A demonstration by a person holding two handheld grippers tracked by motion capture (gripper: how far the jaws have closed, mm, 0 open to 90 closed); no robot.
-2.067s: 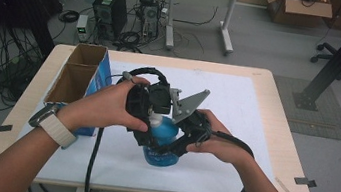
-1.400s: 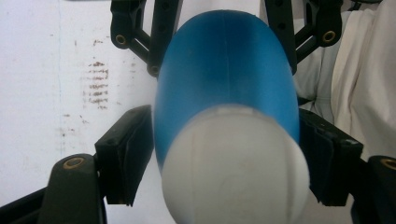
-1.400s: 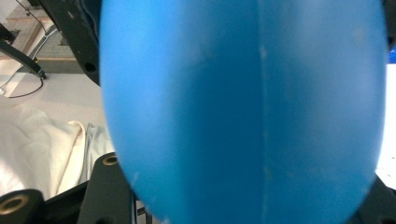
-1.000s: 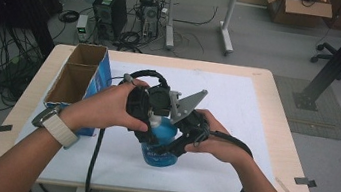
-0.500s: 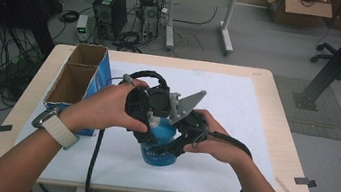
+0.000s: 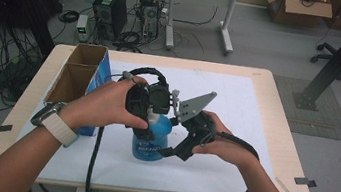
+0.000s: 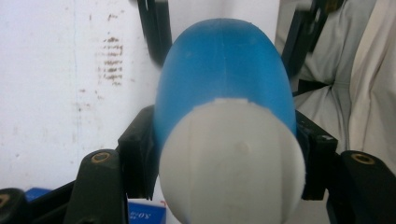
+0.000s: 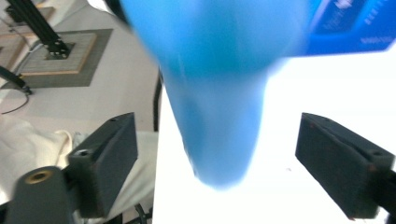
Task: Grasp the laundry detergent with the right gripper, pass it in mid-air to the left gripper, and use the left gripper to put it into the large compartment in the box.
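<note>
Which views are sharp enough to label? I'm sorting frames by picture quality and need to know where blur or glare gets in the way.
High view: evenly lit and fairly sharp; the blue bottle and cardboard box read clearly. Left gripper view: the bottle's white cap is too close and soft. Right gripper view: the bottle is smeared by blur, and the white table cover is blown out by glare.

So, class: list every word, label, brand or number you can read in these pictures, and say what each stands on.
Blue bottle: white print on its label, too blurred to read.
Blue box: white lettering, cut off and too blurred to read.
Box corner: a few white characters, not legible.
No other text can be read.
</note>
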